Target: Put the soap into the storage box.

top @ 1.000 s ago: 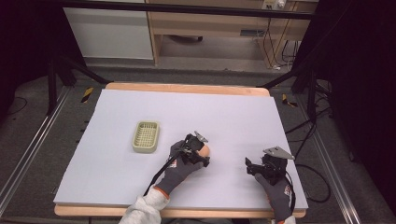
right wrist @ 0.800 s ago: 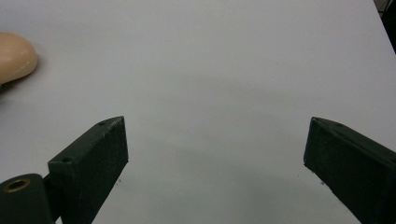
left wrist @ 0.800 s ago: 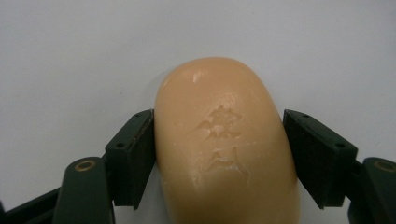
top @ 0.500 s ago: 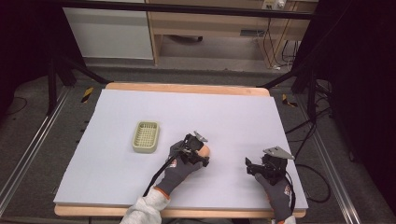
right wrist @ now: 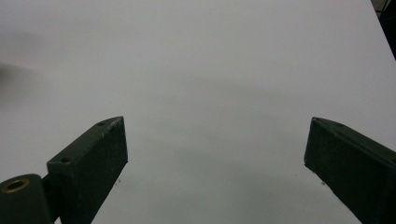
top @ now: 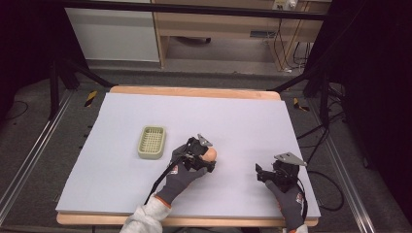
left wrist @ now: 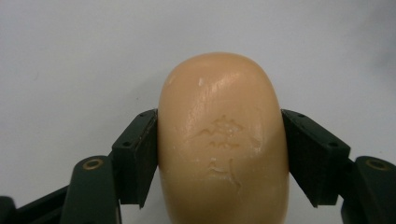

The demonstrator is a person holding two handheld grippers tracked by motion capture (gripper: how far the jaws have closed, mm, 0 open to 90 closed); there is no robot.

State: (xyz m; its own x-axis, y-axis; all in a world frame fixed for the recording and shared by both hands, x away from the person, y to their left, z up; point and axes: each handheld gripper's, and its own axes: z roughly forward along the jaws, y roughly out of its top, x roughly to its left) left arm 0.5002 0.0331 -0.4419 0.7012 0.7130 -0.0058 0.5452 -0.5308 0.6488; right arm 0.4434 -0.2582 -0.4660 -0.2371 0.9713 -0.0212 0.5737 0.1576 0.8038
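Observation:
A peach-coloured oval bar of soap (left wrist: pixel 223 140) with a stamped mark sits between the two black jaws of my left gripper (left wrist: pixel 219 154), which press on both its sides. From above, the soap (top: pixel 211 155) shows at the tip of the left gripper (top: pixel 206 158), near the middle of the table. A pale green slotted soap dish (top: pixel 152 141) lies just to its left. My right gripper (right wrist: pixel 215 158) is open, with bare white table between its jaws. In the high view the right gripper (top: pixel 265 174) rests at the front right.
The white table top (top: pixel 243 116) has a wooden rim (top: pixel 194 91) along the far edge. Black frame legs and floor rails flank the table. Cables trail from both grippers towards the front edge.

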